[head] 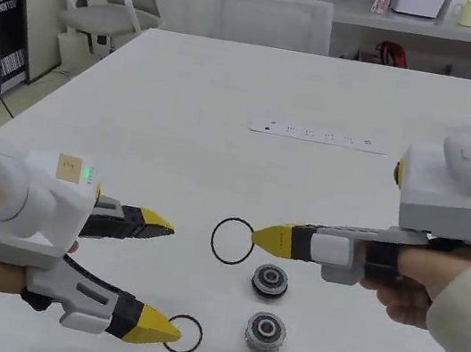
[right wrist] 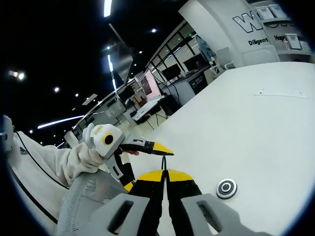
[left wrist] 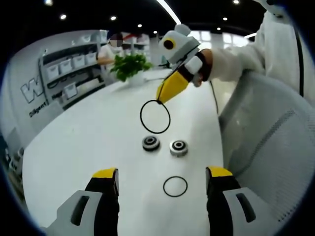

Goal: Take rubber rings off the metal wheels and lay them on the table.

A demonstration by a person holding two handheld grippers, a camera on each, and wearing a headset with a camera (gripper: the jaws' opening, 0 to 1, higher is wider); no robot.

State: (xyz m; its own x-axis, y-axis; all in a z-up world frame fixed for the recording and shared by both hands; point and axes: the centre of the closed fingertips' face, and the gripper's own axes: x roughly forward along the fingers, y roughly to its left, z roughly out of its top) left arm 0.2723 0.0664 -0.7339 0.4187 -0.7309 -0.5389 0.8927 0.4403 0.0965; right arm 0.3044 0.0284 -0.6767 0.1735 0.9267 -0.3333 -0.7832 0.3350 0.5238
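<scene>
Two metal wheels point(head: 270, 281) and a rubber ring point(head: 183, 334) lay on a white office table point(head: 227, 120). The left gripper point(head: 171, 281) gaped wide; the right gripper point(head: 260, 234) pinched a second ring point(head: 232, 240).

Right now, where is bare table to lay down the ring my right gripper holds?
Bare: the broad stretch between the power strip and the held ring, and the table right of the far wheel and near wheel. Crowded: the front edge, where both wheels, the laid ring and the open left gripper sit close together.
</scene>
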